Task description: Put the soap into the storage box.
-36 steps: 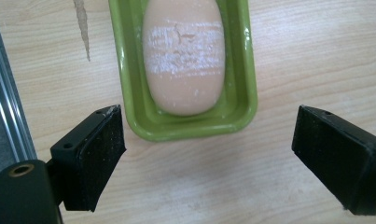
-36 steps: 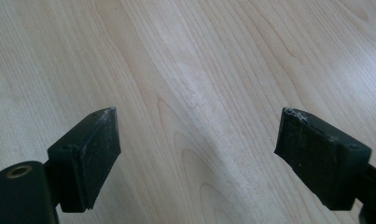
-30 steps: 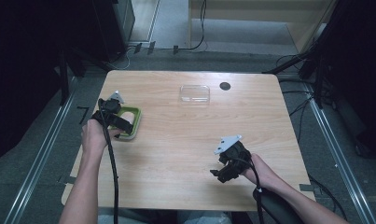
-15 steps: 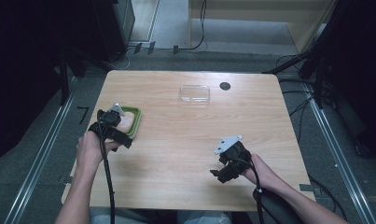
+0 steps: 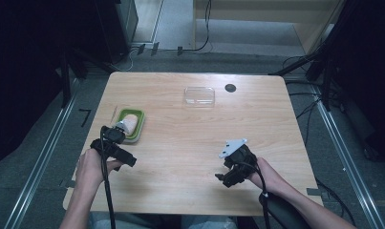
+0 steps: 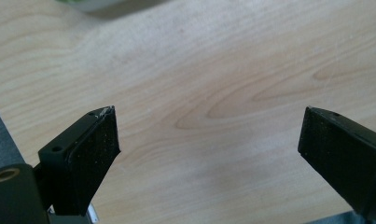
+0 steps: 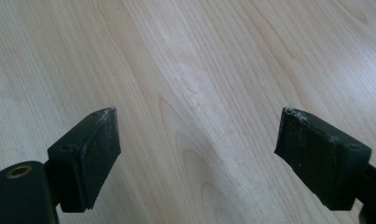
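Note:
A green tray [image 5: 138, 130] sits at the table's left, with a pale, rounded lump [image 5: 128, 123] lying in it. My left gripper [image 5: 117, 145] is just in front of the tray, toward the near edge and clear of the lump. Its jaws have just been opening, and the left gripper [image 6: 206, 121] stands open over bare wood with nothing between the pads. A sliver of the green tray [image 6: 71, 2] shows at the top edge there. My right gripper [image 5: 229, 177] rests low at the front right. The right gripper [image 7: 197, 116] is open and empty over the wood.
A clear shallow plastic container [image 5: 199, 95] lies at the back middle of the wooden table [image 5: 180, 143], beside a small black round disc [image 5: 230, 88]. Dark cabinets, cables and floor rails surround the table.
My left gripper has drawn back from over the green tray toward the near edge, uncovering the pale lump in it. The right gripper has stayed put.

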Available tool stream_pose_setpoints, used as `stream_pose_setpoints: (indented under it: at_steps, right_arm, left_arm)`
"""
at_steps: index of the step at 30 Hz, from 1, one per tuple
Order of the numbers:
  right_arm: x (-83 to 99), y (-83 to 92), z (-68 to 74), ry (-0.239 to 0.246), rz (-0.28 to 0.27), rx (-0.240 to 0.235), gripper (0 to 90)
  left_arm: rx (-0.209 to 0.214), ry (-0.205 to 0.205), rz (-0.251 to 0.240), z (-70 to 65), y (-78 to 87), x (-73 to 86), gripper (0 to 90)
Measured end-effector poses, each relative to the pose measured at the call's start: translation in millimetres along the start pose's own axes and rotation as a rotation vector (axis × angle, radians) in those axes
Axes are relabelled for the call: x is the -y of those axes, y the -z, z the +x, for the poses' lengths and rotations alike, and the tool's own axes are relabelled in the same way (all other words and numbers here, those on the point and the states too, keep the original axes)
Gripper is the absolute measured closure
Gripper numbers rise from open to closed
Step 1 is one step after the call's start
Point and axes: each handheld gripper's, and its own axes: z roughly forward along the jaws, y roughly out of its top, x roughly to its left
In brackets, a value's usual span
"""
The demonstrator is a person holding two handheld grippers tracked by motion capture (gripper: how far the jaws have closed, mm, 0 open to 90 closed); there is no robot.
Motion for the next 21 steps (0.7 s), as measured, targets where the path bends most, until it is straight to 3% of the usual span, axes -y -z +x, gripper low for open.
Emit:
stream_pose_setpoints:
  at_steps: [8,21]
  right_arm:
    - [0.0,-0.1,0.1,0.0,0.0,0.002,14.0]
    - [-0.2,-0.1,0.8,-0.001,0.001,0.005,14.0]
  left_arm:
    - [0.005,-0.021,0.017,-9.8,-9.5,17.1,5.6]
    - [0.027,-0.013,0.034,-19.0,-29.5,43.3,4.4]
